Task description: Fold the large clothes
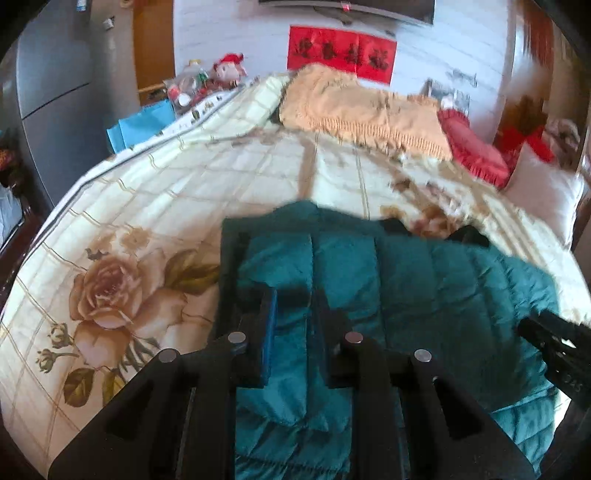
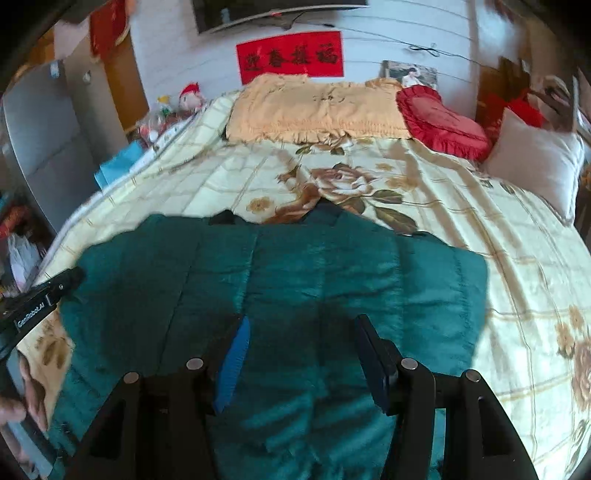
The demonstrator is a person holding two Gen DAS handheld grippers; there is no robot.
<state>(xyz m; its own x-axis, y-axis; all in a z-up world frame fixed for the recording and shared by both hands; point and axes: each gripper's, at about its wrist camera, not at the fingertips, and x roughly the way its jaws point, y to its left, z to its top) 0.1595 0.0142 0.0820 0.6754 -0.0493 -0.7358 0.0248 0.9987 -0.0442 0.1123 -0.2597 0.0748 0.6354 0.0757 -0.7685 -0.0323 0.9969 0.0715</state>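
On the near half of the bed (image 2: 480,229), a teal quilted jacket (image 2: 295,280) lies spread flat, its long axis running across the bed and its dark collar end pointing toward the pillows. The left gripper (image 1: 291,325) reaches forward low over the jacket's left part with its fingers narrowed on a raised fold of the teal cloth, while the right gripper (image 2: 299,354) hovers over the middle with its fingers wide apart, holding nothing. The left gripper's side reads "GenRobot.AI"; the red banner (image 2: 290,55) carries Chinese characters.

jacket (image 1: 424,280) hem cut off below, television (image 2: 273,11) cropped above
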